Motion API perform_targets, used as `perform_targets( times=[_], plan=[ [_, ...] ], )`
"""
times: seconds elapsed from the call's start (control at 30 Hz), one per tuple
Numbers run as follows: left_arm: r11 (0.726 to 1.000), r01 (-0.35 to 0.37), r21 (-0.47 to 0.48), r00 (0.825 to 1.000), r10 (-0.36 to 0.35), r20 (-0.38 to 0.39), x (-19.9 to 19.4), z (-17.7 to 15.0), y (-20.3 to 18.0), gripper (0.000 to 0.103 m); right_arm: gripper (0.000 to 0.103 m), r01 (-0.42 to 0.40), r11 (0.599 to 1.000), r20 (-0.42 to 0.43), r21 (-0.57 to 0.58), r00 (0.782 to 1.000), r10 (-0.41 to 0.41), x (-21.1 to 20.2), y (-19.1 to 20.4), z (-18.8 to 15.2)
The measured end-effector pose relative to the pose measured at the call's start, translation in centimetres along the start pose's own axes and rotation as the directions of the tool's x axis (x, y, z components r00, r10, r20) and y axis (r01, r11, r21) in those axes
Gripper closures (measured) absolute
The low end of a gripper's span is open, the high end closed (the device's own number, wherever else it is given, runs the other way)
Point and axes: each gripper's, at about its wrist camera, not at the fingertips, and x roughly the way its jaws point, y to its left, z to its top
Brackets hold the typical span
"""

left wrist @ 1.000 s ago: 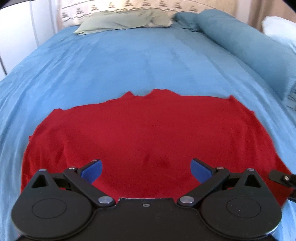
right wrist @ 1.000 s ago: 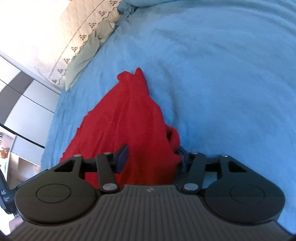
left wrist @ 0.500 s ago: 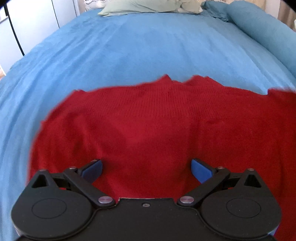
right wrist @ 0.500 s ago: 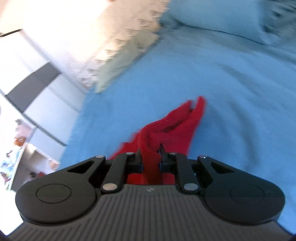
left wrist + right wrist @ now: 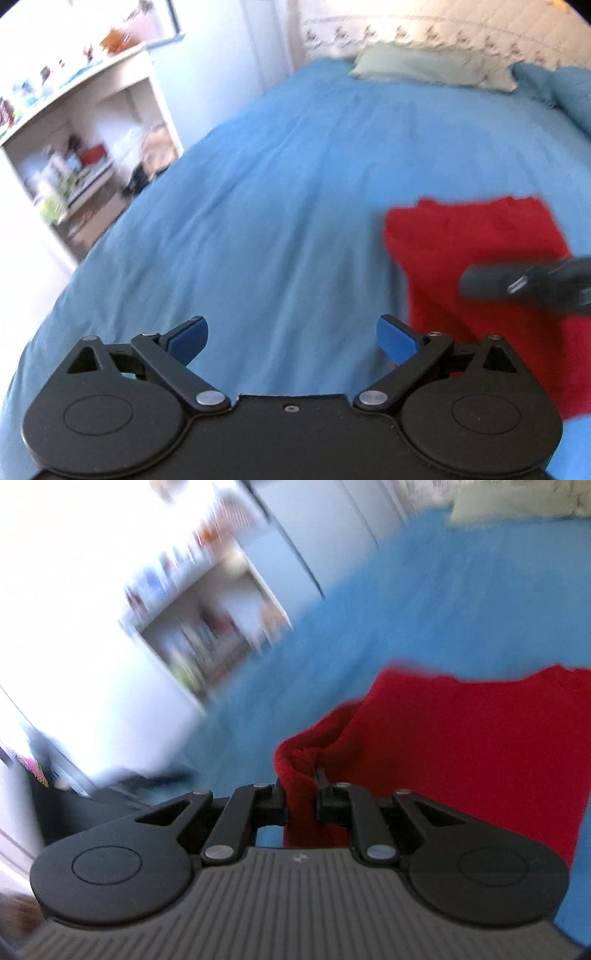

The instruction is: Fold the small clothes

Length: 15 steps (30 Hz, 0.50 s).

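A red knit garment (image 5: 476,254) lies on the blue bed cover (image 5: 295,177), now partly folded over itself at the right of the left wrist view. My left gripper (image 5: 291,338) is open and empty over bare blue cover, to the left of the garment. My right gripper (image 5: 301,797) is shut on a bunched edge of the red garment (image 5: 461,746) and holds it lifted. The right tool's dark body (image 5: 524,284) crosses over the garment in the left wrist view. Both views are motion blurred.
A white shelf unit (image 5: 74,147) with clutter stands left of the bed. A pale green pillow (image 5: 432,66) and a blue pillow (image 5: 569,96) lie at the head. White wardrobe doors (image 5: 325,528) stand behind the shelf.
My right gripper, shut on the garment's edge, has carried it leftward across the garment, folding it. My left gripper has swung left off the garment and stays open.
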Motion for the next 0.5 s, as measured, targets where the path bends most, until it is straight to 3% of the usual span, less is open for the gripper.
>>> perform_targets(
  times=[0.1, 0.2, 0.23, 0.27, 0.33, 0.4, 0.5],
  plan=[
    [1.0, 0.015, -0.024, 0.999, -0.016, -0.043, -0.1, -1.8, 1.6, 0.003, 0.076, 0.05, 0.998, -0.058, 0.045, 0.997, -0.047, 3.4, -0.9, -1.6],
    [0.997, 0.053, -0.056, 0.997, -0.056, -0.051, 0.0, -2.2, 2.1, 0.003, 0.071, 0.067, 0.998, -0.066, -0.016, 0.996, -0.068, 3.6, 0.3, -1.9],
    [0.996, 0.067, -0.067, 0.996, -0.07, -0.054, 0.1, -2.2, 1.8, 0.003, 0.062, 0.062, 0.998, -0.074, -0.032, 0.995, -0.065, 3.5, 0.5, -1.7],
    [0.994, 0.082, -0.078, 0.995, -0.087, -0.057, 0.1, -2.0, 1.8, 0.003, 0.04, 0.056, 0.998, -0.081, -0.035, 0.995, -0.059, 3.2, 0.6, -1.5],
    [0.985, 0.131, -0.109, 0.989, -0.138, -0.056, 0.2, -1.7, 2.4, 0.003, 0.023, 0.051, 0.998, -0.058, -0.023, 0.997, -0.053, 1.7, 0.6, -1.0],
    [0.968, 0.201, -0.15, 0.976, -0.21, -0.05, -0.1, -1.4, 2.7, 0.003, 0.018, 0.07, 0.997, 0.016, -0.009, 0.997, -0.07, -1.2, 0.7, -0.9],
    [0.918, 0.334, -0.212, 0.934, -0.353, -0.059, 0.2, -1.1, 2.7, 0.003, 0.018, 0.219, 0.976, 0.073, -0.006, 0.973, -0.218, -5.7, 0.3, -1.6]
  ],
)
